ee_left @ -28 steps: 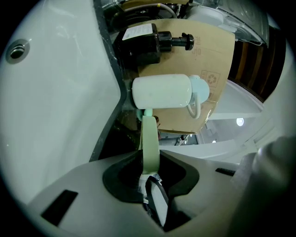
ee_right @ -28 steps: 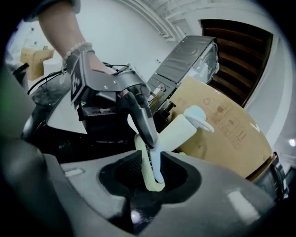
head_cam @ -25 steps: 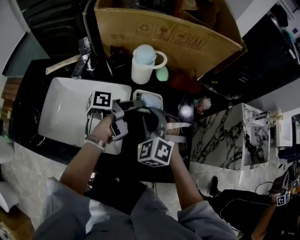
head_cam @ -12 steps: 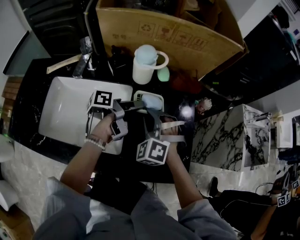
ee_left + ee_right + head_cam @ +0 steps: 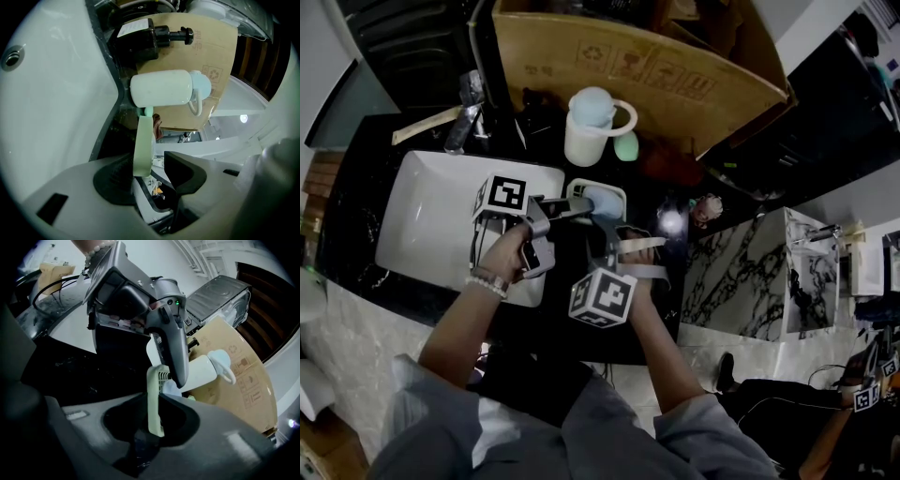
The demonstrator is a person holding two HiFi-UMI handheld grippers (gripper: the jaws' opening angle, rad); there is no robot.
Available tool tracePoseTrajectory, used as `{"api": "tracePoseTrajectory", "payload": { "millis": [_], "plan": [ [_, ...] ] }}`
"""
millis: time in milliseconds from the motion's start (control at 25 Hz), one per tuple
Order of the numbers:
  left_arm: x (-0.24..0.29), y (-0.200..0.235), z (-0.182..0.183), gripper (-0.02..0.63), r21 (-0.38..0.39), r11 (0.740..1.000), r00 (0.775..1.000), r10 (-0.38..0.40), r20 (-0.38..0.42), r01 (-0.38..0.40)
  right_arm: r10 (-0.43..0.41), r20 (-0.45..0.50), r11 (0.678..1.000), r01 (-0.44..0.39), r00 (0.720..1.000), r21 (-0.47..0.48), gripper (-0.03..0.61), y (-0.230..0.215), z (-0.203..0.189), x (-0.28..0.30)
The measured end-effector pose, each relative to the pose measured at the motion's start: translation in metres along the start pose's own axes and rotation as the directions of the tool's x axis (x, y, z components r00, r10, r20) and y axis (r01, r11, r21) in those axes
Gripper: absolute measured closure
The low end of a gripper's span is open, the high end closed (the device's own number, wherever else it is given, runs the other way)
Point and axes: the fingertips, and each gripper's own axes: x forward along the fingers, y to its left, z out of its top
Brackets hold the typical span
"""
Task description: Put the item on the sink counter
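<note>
Handover stage, judged from both tongs meeting on one object. Pale cream, rounded-rectangular plastic soap dish with a slotted wall (image 5: 577, 187) sits over the glossy black worktop (image 5: 558, 323). It is just right of the white rectangular sink basin (image 5: 431, 220) and in front of the white mug with the pale blue lid (image 5: 586, 127). Whether its base touches the worktop cannot be told. A pale blue lump (image 5: 604, 200), probably soap, lies in it.

Left tongs (image 5: 152, 176): jaws have just been opening. The dish rim stands between them, against one pad, with a clear gap to the other. No grip.

Right tongs (image 5: 154, 423): jaws have just been closing. They are narrow, with both pads pressing the slotted wall.

Risks from here:
- Single grip on one thin wall: the dish may pivot about the pads and tip the blue lump out.
- Left tongs straddle the rim: an angled withdrawal could snag the dish and drag it toward the basin edge.
- Mug stands near behind: a forward push could knock it.
- Glossy worktop: the dish may slide on release.
</note>
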Motion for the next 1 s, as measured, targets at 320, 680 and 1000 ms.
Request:
{"api": "tracePoseTrajectory", "payload": {
  "millis": [320, 680, 1000],
  "plan": [
    [-0.004, -0.004, -0.001, 0.396, 0.027, 1.0, 1.0, 0.006, 0.004, -0.007, 0.007, -0.033, 1.0, -0.007, 0.999, 0.011, 0.51, 0.003, 0.002, 0.002],
    [-0.006, -0.01, -0.016, 0.393, 0.097, 0.995, 0.998, 0.012, -0.055, -0.006, -0.023, -0.067, 0.999, 0.026, 0.997, 0.044, 0.511, -0.002, -0.002, 0.002],
    [-0.015, -0.007, -0.018, 0.393, 0.154, 0.987, 0.998, 0.051, -0.045, -0.044, 0.001, -0.073, 1.0, 0.001, 0.997, 0.022, 0.511, -0.001, 0.002, 0.006]
  ]
}}
